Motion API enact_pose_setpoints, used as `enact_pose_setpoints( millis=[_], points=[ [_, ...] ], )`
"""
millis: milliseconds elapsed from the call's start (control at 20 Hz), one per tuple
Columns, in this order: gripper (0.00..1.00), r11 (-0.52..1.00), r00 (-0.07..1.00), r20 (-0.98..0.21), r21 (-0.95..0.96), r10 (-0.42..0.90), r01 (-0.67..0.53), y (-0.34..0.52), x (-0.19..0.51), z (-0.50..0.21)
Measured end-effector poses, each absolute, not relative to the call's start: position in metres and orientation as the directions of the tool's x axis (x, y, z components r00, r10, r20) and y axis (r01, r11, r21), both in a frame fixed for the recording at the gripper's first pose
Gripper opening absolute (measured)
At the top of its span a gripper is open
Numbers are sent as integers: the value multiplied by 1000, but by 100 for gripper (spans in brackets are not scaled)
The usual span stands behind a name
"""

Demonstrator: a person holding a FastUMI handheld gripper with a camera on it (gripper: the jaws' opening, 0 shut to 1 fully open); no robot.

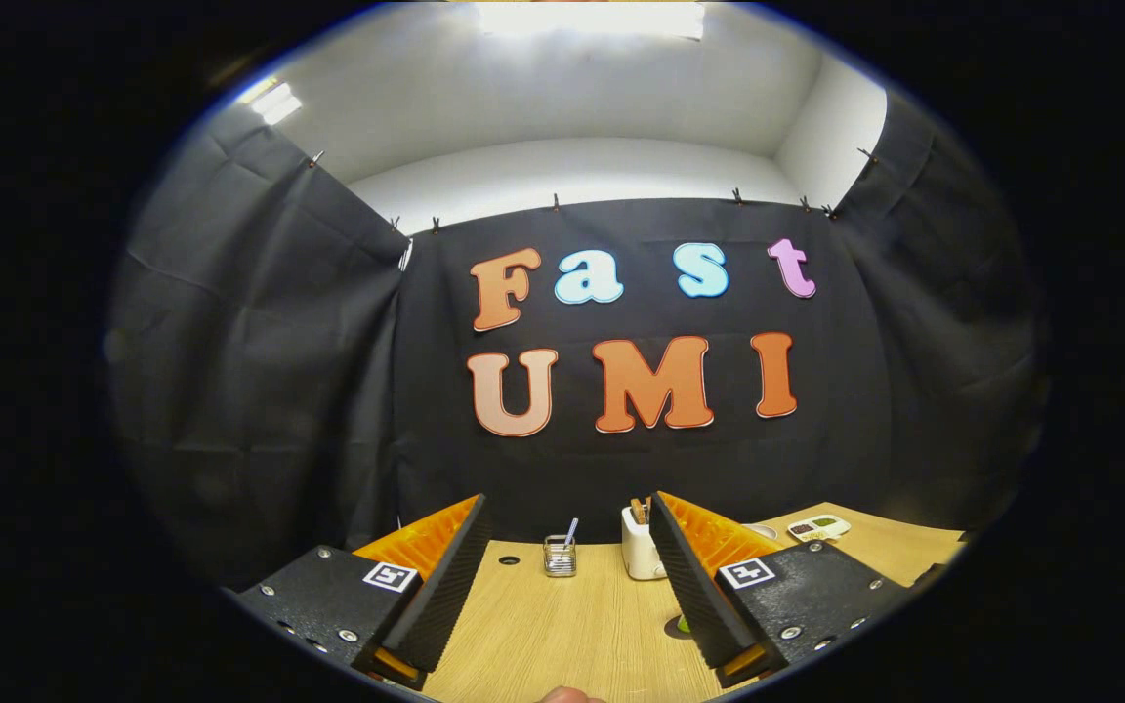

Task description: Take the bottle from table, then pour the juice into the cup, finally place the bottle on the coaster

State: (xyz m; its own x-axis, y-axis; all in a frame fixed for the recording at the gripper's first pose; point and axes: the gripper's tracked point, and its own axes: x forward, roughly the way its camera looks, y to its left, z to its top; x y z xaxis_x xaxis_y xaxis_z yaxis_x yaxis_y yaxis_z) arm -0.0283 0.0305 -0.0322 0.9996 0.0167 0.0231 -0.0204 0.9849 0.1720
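Gripper (567,576) fingers spread apart over the table (562,635), nothing between them. Beyond the gap, a jar (560,556) sits left, a holder (642,549) right beside it. Farther right, past the right finger, lies a tray (818,528)

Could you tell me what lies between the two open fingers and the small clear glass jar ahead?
In the gripper view, only bare light wooden table lies between the fingers and the small clear glass jar.
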Motion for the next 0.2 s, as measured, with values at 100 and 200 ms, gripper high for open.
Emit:
enact_pose_setpoints(
  millis=[100, 200],
  points=[
    [96, 986, 1000, 22, 166, 18, -22, 31, -27, -33],
    [96, 987, 1000, 18, 162, 19, -22, 30, -26, -33]
  ],
)
